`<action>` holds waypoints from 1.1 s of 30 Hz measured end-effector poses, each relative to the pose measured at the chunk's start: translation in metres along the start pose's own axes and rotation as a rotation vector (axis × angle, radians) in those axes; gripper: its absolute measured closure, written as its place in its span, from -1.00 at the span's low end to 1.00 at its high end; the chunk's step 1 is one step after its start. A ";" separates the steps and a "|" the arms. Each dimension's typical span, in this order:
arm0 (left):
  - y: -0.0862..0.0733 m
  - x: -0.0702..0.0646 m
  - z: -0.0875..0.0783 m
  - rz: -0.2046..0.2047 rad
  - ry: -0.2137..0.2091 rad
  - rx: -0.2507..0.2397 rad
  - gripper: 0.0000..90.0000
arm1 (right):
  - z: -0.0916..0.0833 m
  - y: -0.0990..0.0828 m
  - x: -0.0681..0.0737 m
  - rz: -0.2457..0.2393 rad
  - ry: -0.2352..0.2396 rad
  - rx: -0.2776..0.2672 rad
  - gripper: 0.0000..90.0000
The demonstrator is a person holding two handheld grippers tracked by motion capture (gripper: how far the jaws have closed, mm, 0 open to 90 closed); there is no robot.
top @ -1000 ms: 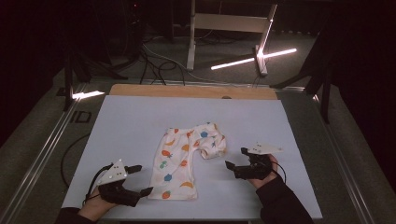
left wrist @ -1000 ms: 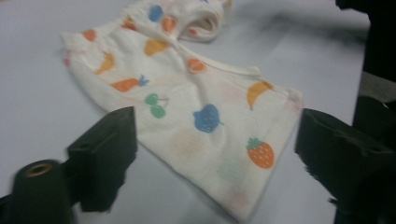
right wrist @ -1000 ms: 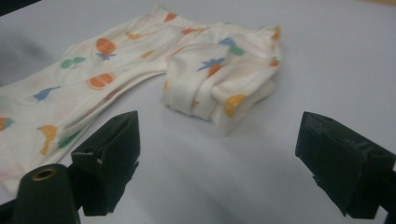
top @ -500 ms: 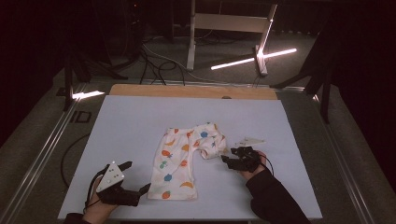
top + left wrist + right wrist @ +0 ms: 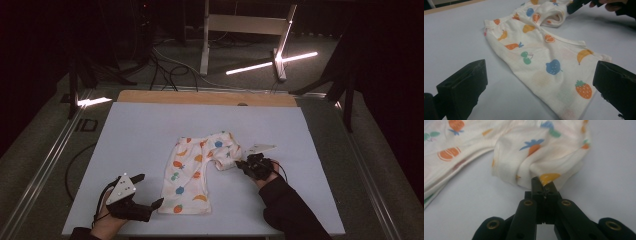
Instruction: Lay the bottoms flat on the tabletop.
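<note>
Small white pants (image 5: 192, 172) with a fruit print lie flat on the pale table (image 5: 150, 125), one leg folded over toward the right. My right gripper (image 5: 241, 164) has just been closing and is now shut on the bunched hem of that folded leg (image 5: 544, 152), its tips (image 5: 543, 183) pinching the cloth. My left gripper (image 5: 150, 190) rests on the table at the pants' lower left corner. Its jaws have just opened wider, and they stand apart around the near leg (image 5: 544, 50) without touching it. The right gripper (image 5: 576, 5) also shows at the far end of the pants.
A wooden strip (image 5: 200, 97) borders the table's far edge. Metal rails run along both sides. Beyond the table stand a metal frame (image 5: 240, 25), cables and a bright light bar (image 5: 270, 62) on the dark floor.
My right gripper has moved left up to the folded leg and shut on its hem. The left hand has stayed in place with its jaws spread a little wider.
</note>
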State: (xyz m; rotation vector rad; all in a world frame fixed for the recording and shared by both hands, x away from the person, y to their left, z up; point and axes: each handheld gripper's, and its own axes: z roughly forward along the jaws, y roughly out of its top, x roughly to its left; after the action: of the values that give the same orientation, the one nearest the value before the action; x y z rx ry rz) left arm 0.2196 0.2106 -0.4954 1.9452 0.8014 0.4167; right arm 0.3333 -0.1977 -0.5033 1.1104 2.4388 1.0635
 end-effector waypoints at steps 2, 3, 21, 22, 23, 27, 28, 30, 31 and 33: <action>-0.001 0.002 0.000 -0.005 0.002 0.003 -0.99 | -0.008 0.003 -0.002 -0.008 -0.010 -0.016 1.00; -0.001 0.002 0.000 -0.009 0.003 0.001 -0.99 | -0.014 0.005 -0.003 -0.003 -0.016 -0.035 1.00; -0.002 0.009 0.000 -0.047 -0.002 -0.020 -0.99 | -0.056 0.050 -0.023 0.082 0.162 -0.170 1.00; -0.002 0.009 0.000 -0.047 -0.006 -0.016 -0.99 | -0.050 0.051 -0.022 0.093 0.190 -0.168 1.00; -0.002 0.009 0.000 -0.047 -0.008 -0.018 -0.99 | -0.045 0.052 -0.020 0.103 0.219 -0.160 1.00; -0.002 0.009 0.000 -0.051 -0.023 -0.023 -0.99 | -0.025 0.060 -0.019 0.166 0.335 -0.192 1.00; -0.002 0.009 0.000 -0.051 -0.023 -0.023 -0.99 | -0.023 0.062 -0.019 0.176 0.333 -0.199 1.00; -0.002 0.010 0.000 -0.049 -0.019 -0.026 -0.99 | -0.015 0.068 -0.020 0.155 0.236 -0.185 0.99; -0.002 0.009 0.000 -0.049 -0.017 -0.026 -0.99 | -0.012 0.070 -0.022 0.153 0.184 -0.176 0.99; -0.002 0.009 0.000 -0.039 -0.013 -0.016 -0.99 | -0.005 0.073 -0.028 0.159 0.103 -0.165 0.99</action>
State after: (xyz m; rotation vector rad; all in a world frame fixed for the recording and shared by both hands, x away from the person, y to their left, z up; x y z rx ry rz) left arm 0.2251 0.2177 -0.4976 1.9128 0.8236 0.3860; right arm 0.3892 -0.1886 -0.4494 1.2396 2.3180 1.3751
